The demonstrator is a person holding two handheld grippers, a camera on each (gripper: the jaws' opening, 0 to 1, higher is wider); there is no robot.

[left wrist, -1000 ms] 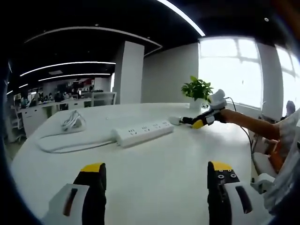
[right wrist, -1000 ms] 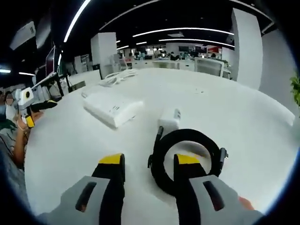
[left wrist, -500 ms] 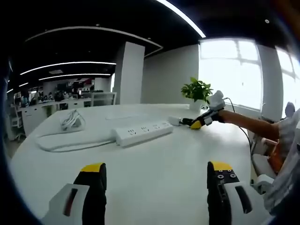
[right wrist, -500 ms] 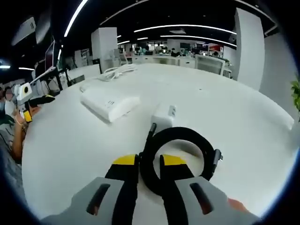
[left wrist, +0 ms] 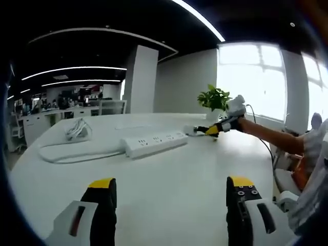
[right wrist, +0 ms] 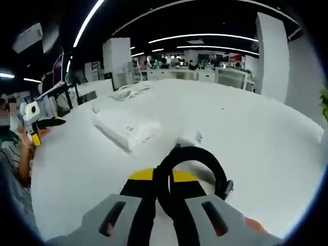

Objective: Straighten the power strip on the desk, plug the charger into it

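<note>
Office lights and a bright window frame the wide white desk [left wrist: 169, 189] I am working over, and on it the power strip [left wrist: 155, 144] lies at a slant across my left gripper view, its white cord [left wrist: 77, 156] curving off to a loose bundle [left wrist: 78, 130] farther back; I judge it not yet straightened, since nothing holds it. The charger [right wrist: 190, 138] sits on the desk just beside the strip's near end in my right gripper view, its black cable coil [right wrist: 189, 171] looping back toward me. My right gripper [right wrist: 163, 179] has its jaws pinched together on that coil, so I read the pickup as just under way, with the charger body itself apparently still resting on the desk. My left gripper [left wrist: 169, 192] hangs over bare desk well short of the strip, jaws spread wide and holding nothing. A potted plant [left wrist: 215, 99] stands beyond the strip. Left to do, as I judge it: square the strip, carry the charger over, and seat its prongs in a socket.
</note>
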